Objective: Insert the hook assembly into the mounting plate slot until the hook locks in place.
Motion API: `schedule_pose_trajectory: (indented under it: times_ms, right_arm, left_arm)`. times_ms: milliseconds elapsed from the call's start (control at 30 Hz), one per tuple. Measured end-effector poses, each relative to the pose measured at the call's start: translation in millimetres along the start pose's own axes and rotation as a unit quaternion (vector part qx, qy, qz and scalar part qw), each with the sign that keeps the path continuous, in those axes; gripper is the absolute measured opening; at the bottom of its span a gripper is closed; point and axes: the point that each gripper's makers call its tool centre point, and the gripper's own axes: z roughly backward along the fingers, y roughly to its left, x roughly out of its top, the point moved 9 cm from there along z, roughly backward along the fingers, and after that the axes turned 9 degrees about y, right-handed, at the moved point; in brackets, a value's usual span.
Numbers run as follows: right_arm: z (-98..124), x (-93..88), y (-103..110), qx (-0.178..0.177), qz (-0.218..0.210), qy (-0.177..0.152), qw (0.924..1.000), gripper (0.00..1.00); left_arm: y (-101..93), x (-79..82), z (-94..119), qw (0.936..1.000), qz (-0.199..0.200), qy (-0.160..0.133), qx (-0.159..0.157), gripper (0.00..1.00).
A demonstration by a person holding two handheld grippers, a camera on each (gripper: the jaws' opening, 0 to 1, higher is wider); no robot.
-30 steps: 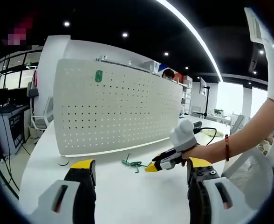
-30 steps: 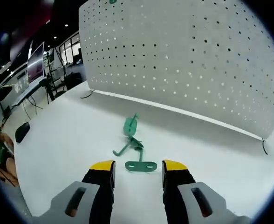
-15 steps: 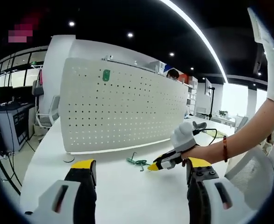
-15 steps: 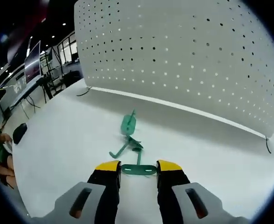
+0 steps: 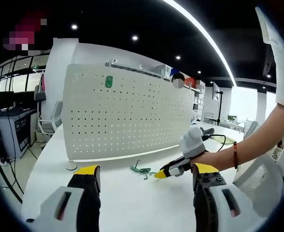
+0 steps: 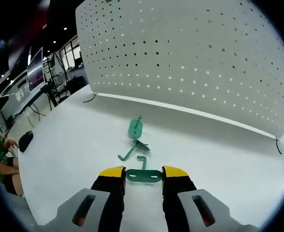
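While the left hand-held gripper hangs released, the right hand-held gripper clenches the green hook, its long axis crosswise at lower center; the pegboard stands ahead across the bench.

The left gripper, with yellow tips on black jaws, was wide open above the white table. A big white board full of little holes stood behind, with a small green tag on it. Green metal hooks lay on the table, and the right gripper reached in beside them.
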Motion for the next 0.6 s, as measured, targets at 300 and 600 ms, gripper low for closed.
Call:
schedule_pose_trajectory:
  times_ms: [300, 600]
  right_arm:
    - [22, 6.7, 7, 0.023, -0.008, -0.021, 0.9995, 0.29]
    - [53, 5.6, 23, 0.064, 0.001, -0.047, 0.9969, 0.29]
  left_arm:
    - [-13.4, 2.4, 8, 0.9999, -0.01, -0.003, 0.002, 0.79]
    - [-31.2, 8.8, 16, 0.9996, -0.026, -0.006, 0.0, 0.77]
